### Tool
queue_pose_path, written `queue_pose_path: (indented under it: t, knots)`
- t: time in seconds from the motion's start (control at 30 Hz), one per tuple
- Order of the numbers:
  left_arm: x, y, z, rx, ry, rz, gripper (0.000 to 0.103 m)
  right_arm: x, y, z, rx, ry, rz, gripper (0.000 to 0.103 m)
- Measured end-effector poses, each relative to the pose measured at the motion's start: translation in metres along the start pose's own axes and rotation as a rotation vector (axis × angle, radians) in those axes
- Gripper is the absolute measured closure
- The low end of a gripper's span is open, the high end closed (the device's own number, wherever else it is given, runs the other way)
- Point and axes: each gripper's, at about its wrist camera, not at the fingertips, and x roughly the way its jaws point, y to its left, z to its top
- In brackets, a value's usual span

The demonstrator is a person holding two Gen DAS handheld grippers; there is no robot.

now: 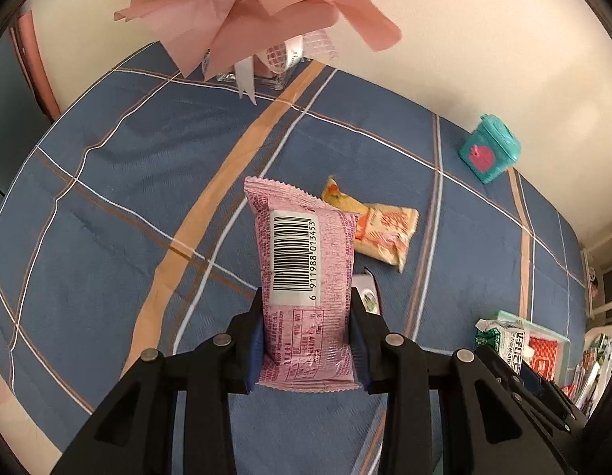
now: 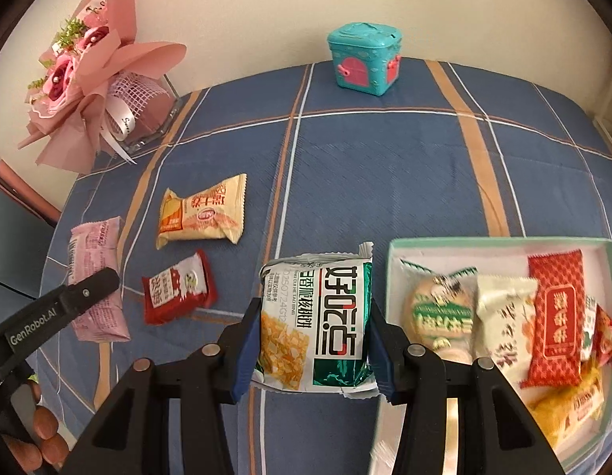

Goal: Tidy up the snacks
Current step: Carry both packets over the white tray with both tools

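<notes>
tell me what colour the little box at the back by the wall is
Teal box with pink trim, clearest in the right wrist view.

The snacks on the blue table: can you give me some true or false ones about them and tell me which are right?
1. The left gripper holds a pink snack packet. True.
2. The right gripper is empty. False: its jaws are shut on a green and white snack packet.
3. The white box already has snacks in it. True: among them is a red packet.
4. The teal toy chest lies inside the box. False: it stands on the tablecloth near the wall.
5. A small red packet lies loose on the tablecloth. True.
6. The flower bouquet is blue. False: it is pink.
</notes>
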Motion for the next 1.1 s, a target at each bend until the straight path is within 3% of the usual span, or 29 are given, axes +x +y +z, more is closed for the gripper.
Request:
queue_pose_path:
  t: [0.4,0.83,1.1]
  knots:
    - [-0.021,-0.072,-0.031,0.16,-0.007,-0.039,0.065,-0.043,-0.024,-0.023,0.052,-0.033,0.005,0.051]
    - [-0.03,-0.182,-0.066,0.331,0.019,-0.097,0.065,-0.062,-0.132,-0.027,0.236,-0.027,-0.073,0.051]
    - [-0.025,-0.226,-0.091,0.415,0.049,-0.125,0.064,-0.072,-0.181,-0.031,0.332,-0.041,-0.094,0.051]
